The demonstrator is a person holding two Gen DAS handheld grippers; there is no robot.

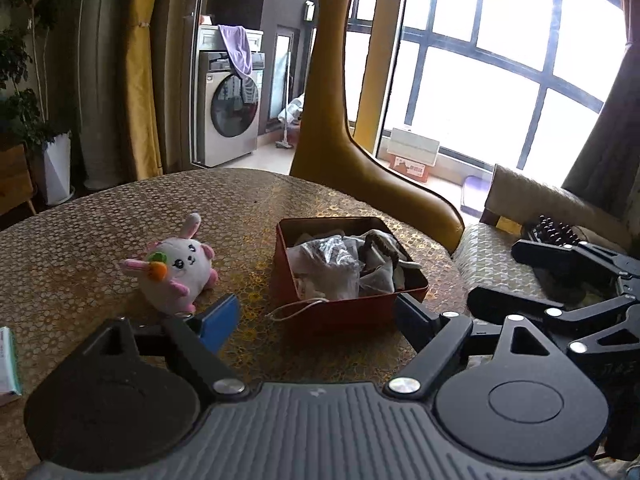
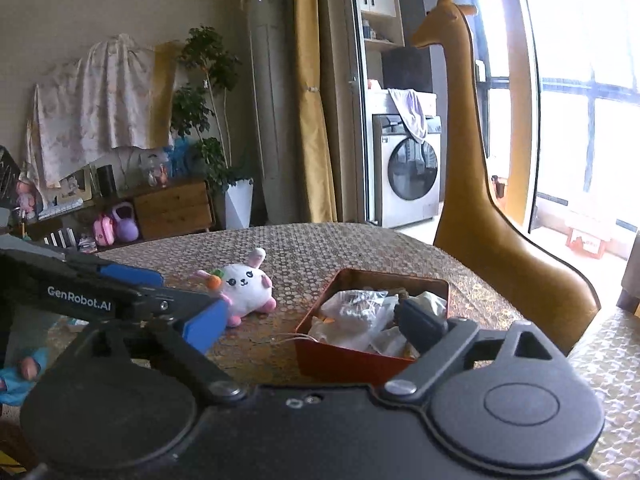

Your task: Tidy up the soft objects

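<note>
A white and pink plush bunny holding a carrot lies on the gold patterned table. To its right stands an open red tin filled with clear bags and crumpled soft bits; a white string hangs over its near wall. My left gripper is open just short of the tin, its blue pad near the bunny, nothing between its fingers. My right gripper is also open and empty, one finger over the tin's near corner. Each gripper shows in the other's view, the right gripper and the left gripper.
A tall yellow giraffe-shaped seat stands behind the table's far right edge. An upholstered chair with a beaded item is at the right. A booklet lies at the table's left edge.
</note>
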